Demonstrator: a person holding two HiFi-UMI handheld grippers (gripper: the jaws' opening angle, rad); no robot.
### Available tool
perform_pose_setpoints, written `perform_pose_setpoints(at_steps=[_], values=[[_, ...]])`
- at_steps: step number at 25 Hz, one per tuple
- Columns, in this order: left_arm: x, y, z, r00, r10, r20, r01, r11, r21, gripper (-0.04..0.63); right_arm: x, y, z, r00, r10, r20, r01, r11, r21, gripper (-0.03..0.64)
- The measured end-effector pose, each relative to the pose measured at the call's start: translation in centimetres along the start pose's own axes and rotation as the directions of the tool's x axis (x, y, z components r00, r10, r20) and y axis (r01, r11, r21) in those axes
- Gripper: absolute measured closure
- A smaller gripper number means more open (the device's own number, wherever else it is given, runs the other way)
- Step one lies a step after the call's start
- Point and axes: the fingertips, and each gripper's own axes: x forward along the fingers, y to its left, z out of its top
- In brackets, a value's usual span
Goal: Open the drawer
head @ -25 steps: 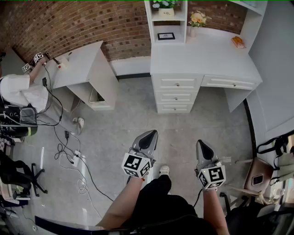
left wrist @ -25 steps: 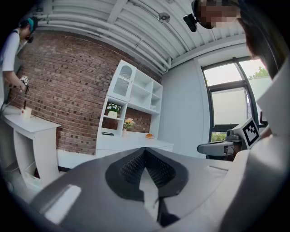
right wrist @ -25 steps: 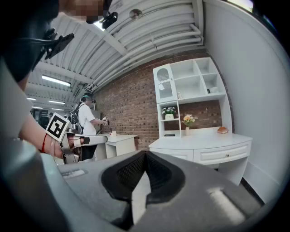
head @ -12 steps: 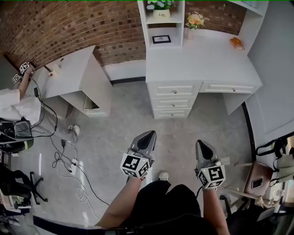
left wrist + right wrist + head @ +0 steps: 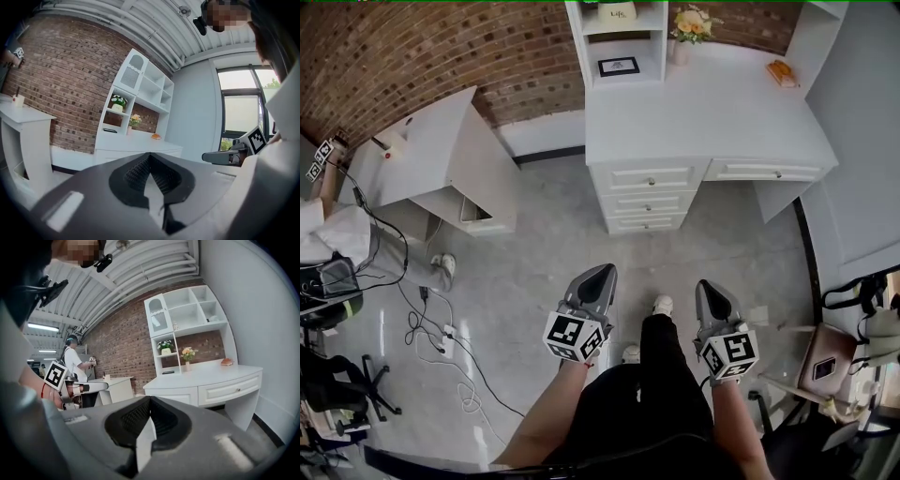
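Note:
A white desk (image 5: 703,108) stands against the brick wall ahead. Under its left half sit three stacked drawers (image 5: 649,199) with small knobs, and a wide shallow drawer (image 5: 766,171) lies under the right half; all are closed. In the head view my left gripper (image 5: 601,275) and right gripper (image 5: 711,290) hover side by side over the grey floor, well short of the desk. Both are shut with nothing between the jaws. The right gripper view shows its shut jaws with the wide drawer (image 5: 229,389) beyond. In the left gripper view the desk (image 5: 136,148) lies ahead.
A shelf unit (image 5: 614,37) with a plant, a picture frame and flowers stands on the desk. A second white desk (image 5: 431,150) is at the left, with another person (image 5: 328,225) beside it. Cables (image 5: 441,323) trail over the floor. A chair (image 5: 825,361) stands at the right.
The desk and drawers have drawn closer and lower in the head view as I walk towards them. A leg has stepped forward between the grippers, which keep their places and stay shut.

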Motion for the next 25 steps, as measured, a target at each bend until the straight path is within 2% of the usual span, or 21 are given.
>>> perform_pose_setpoints(at_steps=[4,10,25], values=[[1.9,1.9,0.0,0.999,0.033,-0.008,-0.033,0.999,-0.003,0.592,2.9,-1.0,-0.3,0.999,0.018,-0.031,-0.018,1.0,-0.009,0.617],[5.1,4.8,0.5,0.998,0.066,-0.009,-0.066,0.998,-0.02,0.594,7.7,-1.7,-0.1,0.993,0.099,-0.07,-0.1,0.995,-0.007,0.617],[14.0,8.9,-2.5,0.994,0.074,-0.078,-0.079,0.995,-0.065,0.594,17.9,-5.0,-3.2,0.96,0.205,-0.191,-0.206,0.978,0.015,0.617]])
